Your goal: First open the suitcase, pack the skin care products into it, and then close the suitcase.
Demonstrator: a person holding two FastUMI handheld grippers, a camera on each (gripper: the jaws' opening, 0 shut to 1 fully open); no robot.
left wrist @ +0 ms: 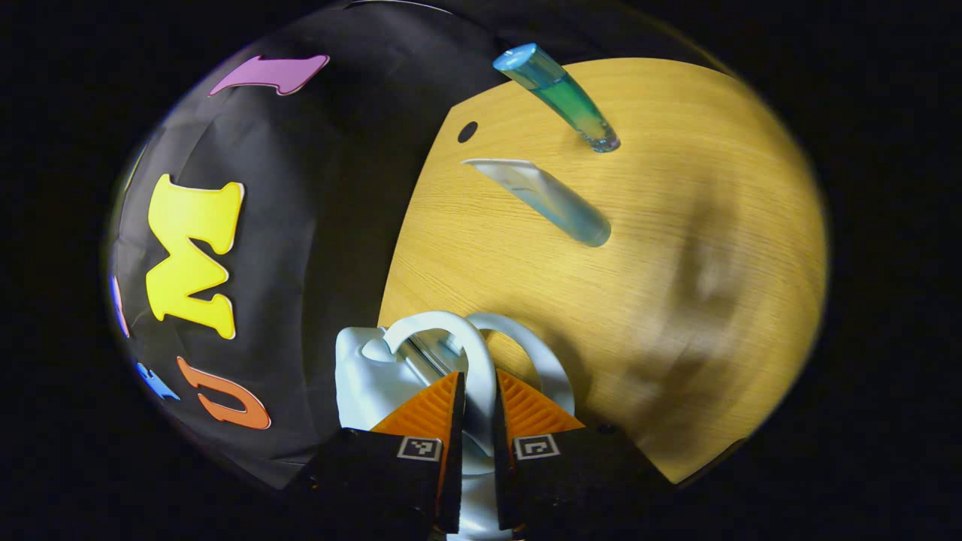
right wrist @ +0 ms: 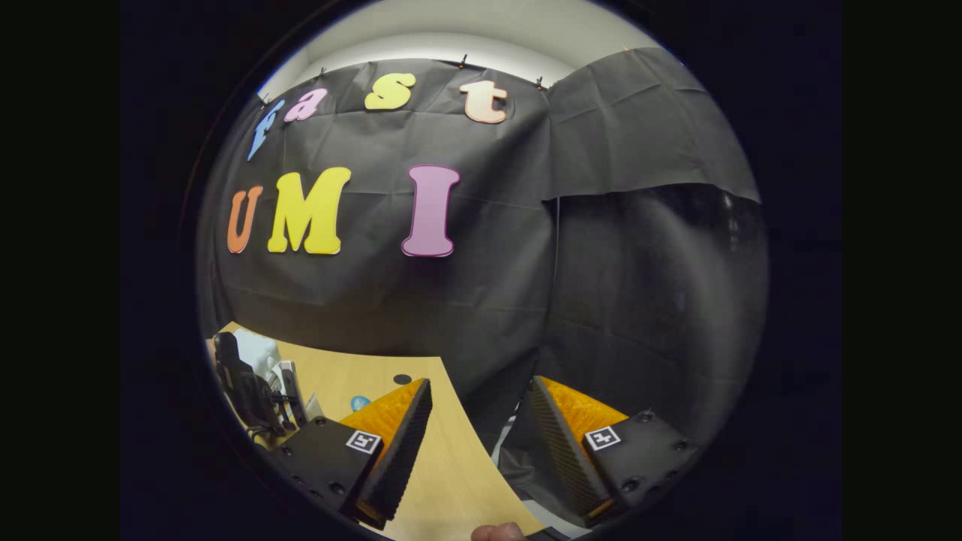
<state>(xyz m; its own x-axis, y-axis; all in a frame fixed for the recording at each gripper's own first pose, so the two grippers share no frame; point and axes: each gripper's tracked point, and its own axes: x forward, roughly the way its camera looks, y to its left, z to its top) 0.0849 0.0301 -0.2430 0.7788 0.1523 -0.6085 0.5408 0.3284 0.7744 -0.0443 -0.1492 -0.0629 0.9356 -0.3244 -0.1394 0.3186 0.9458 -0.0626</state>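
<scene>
A light wooden table (left wrist: 676,300) with a small dark hole (left wrist: 467,131) near its edge stands against the booth's black cloth wall (right wrist: 488,300); pale ceiling shows above the cloth. The left gripper (left wrist: 479,409) has its jaws pressed on the white loop handle (left wrist: 451,338) of a white suitcase (left wrist: 368,376) at the table edge. Beyond the handle lie two skin care tubes: a pale tube (left wrist: 541,199), then a blue-green tube (left wrist: 564,94), both long axes running diagonally away from the handle, just apart. The right gripper (right wrist: 481,443) hangs spread and empty over the table edge.
</scene>
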